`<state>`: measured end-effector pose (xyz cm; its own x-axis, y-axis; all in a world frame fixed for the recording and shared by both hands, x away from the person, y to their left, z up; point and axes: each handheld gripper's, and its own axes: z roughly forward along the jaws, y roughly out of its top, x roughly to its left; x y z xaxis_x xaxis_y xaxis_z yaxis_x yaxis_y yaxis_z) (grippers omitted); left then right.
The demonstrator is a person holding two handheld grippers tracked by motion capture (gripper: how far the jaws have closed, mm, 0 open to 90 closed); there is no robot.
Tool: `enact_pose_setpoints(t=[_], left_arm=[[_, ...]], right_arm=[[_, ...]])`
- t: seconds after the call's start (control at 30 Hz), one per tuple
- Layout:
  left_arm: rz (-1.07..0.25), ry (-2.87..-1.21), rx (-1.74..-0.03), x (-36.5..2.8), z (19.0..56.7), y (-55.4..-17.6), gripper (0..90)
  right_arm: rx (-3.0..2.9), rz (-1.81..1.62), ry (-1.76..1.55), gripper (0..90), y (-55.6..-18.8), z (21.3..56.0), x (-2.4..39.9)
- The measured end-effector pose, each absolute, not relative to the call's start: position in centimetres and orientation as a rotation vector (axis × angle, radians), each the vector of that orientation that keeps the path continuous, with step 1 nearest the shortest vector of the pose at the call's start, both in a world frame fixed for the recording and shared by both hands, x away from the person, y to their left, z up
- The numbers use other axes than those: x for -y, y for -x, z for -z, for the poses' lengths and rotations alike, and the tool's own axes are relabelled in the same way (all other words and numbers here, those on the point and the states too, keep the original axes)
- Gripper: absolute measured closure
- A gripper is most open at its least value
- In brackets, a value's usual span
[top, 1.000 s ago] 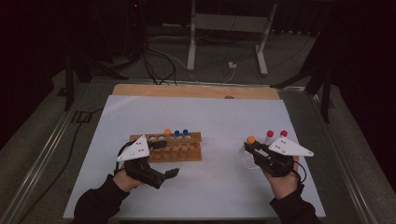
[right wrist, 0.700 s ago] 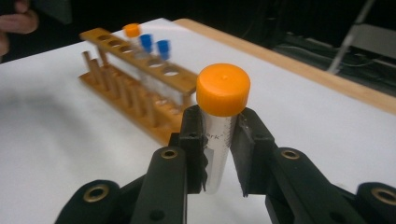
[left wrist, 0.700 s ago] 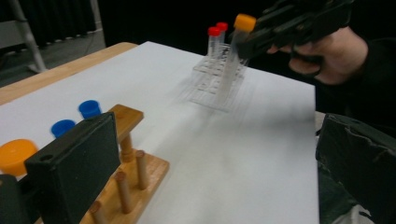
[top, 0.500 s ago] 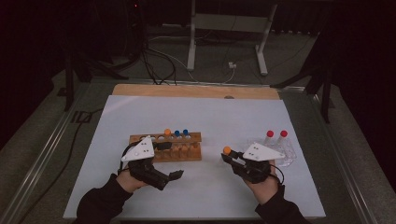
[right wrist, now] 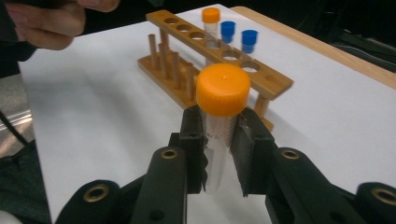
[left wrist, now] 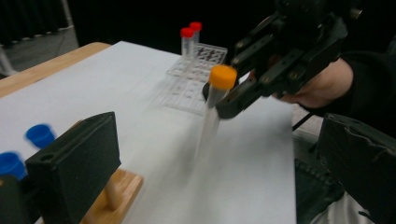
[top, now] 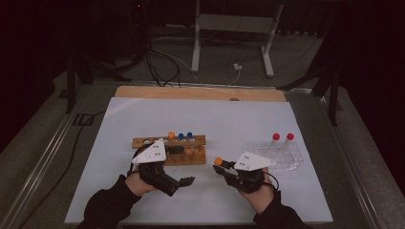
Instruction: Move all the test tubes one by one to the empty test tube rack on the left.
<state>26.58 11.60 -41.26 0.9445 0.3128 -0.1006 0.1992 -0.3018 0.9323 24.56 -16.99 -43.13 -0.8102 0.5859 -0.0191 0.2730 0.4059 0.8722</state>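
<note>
Right gripper point(right wrist: 218, 154) clamped on orange-capped tube point(right wrist: 219, 121) just below cap, tube upright, above white mat right of wooden rack point(top: 170, 150). Tube lower end hidden behind jaws, motion-blurred in left gripper view. Left gripper point(top: 184, 181) jaws apart, empty.

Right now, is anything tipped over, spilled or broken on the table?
Nothing stands out. The wooden rack stands level with its capped tubes upright, and the two red-capped tubes stand straight in the clear rack. The right gripper holds the orange-capped tube upright, lid on. No spill or break shows.
</note>
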Motion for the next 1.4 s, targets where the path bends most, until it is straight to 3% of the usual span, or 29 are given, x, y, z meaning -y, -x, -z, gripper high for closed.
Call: enact_pose_setpoints(t=[0.43, 0.7, 1.13, 1.4], left_arm=[[-0.057, -1.885, -0.290, -9.5, 40.6, -26.7, 7.4], [-0.039, -1.865, -0.258, -9.0, 40.3, -26.9, 18.5], [-0.053, -1.882, -0.239, -8.0, 40.7, -26.9, 47.7], [-0.070, -1.903, -0.238, -7.2, 41.1, -27.1, 54.6]], right_arm=[[-2.376, -1.374, -0.704, 74.8, -24.1, 43.1, 16.3], [-2.385, -1.380, -0.693, 74.8, -23.9, 43.0, 16.1], [-2.404, -1.385, -0.676, 74.8, -23.7, 43.0, 15.9], [-2.419, -1.385, -0.676, 74.8, -23.6, 43.1, 15.7]])
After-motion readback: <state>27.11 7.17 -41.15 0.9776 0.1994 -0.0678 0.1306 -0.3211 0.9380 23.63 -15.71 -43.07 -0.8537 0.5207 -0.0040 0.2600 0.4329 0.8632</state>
